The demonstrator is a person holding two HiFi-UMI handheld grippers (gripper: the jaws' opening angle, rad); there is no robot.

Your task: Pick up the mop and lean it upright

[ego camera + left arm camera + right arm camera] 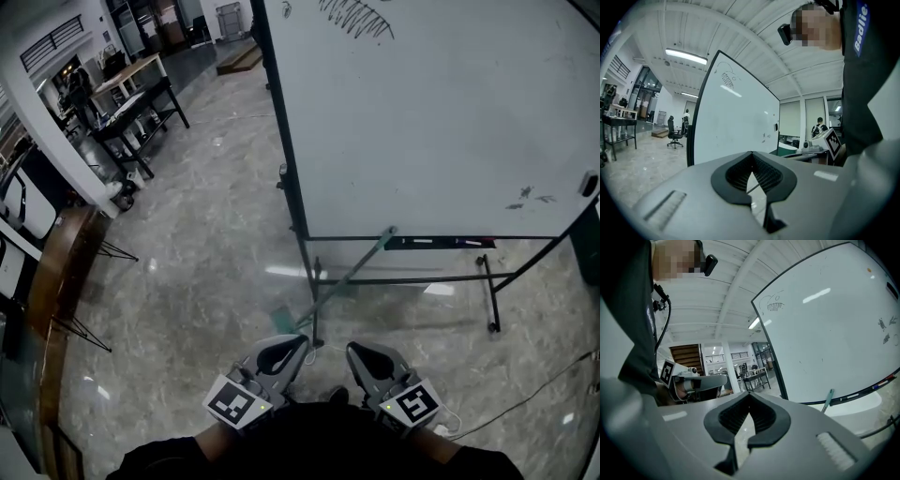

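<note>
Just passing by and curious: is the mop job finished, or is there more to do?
Looks mostly done: the mop leans slanted, handle tip against the whiteboard, head on the floor. Nothing in hand: left gripper and right gripper are shut, empty, clear of it. Left: perhaps standing it steeper.

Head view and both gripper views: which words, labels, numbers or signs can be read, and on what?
Blue strap on the person's top: white lettering, curved and cut off, not surely readable.
Whiteboard: a scribble and smudges, no words.
Marker cubes: square codes, no letters.
</note>
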